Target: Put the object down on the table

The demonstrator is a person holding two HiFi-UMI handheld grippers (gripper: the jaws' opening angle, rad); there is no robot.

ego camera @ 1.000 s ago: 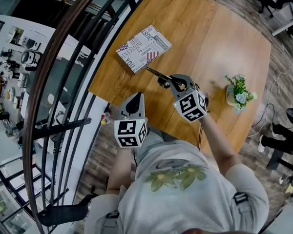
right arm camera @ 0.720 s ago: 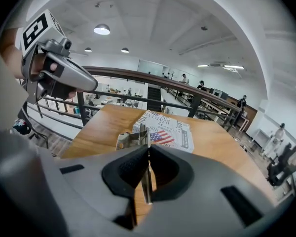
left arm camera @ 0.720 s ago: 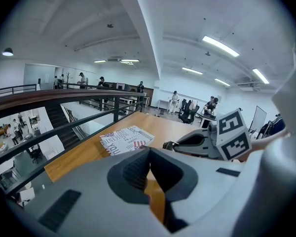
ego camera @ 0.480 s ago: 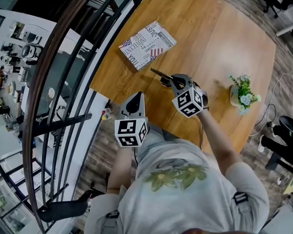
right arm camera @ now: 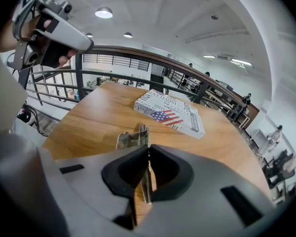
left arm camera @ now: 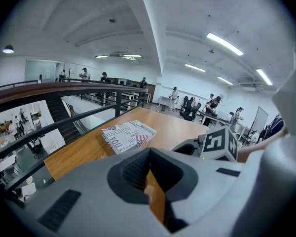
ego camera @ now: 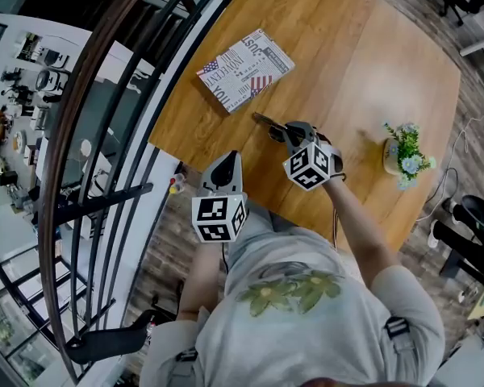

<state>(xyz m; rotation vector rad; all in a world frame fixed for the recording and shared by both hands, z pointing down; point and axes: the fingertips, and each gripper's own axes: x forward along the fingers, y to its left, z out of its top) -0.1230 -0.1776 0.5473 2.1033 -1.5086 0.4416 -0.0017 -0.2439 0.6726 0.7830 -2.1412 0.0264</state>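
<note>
My right gripper [ego camera: 286, 132] is shut on a flat metal clamp-like tool [ego camera: 268, 123], which sticks out forward past the jaws toward the book. In the right gripper view the tool [right arm camera: 134, 138] stands on edge between the pads of the gripper [right arm camera: 147, 154], over the wooden table [right arm camera: 89, 117]. Whether it touches the tabletop I cannot tell. My left gripper [ego camera: 223, 168] hangs beside the table's near-left edge [ego camera: 185, 147], jaws together and empty; in its own view the left gripper [left arm camera: 150, 179] has nothing between its pads.
A book with a flag-print cover [ego camera: 245, 68] lies at the far left of the table. A small potted plant [ego camera: 403, 153] stands at the right. A dark stair railing [ego camera: 105, 111] runs along the left, with a drop to a lower floor beyond it.
The right gripper with the tool has drifted slightly back from the book. The left gripper has hardly moved.
</note>
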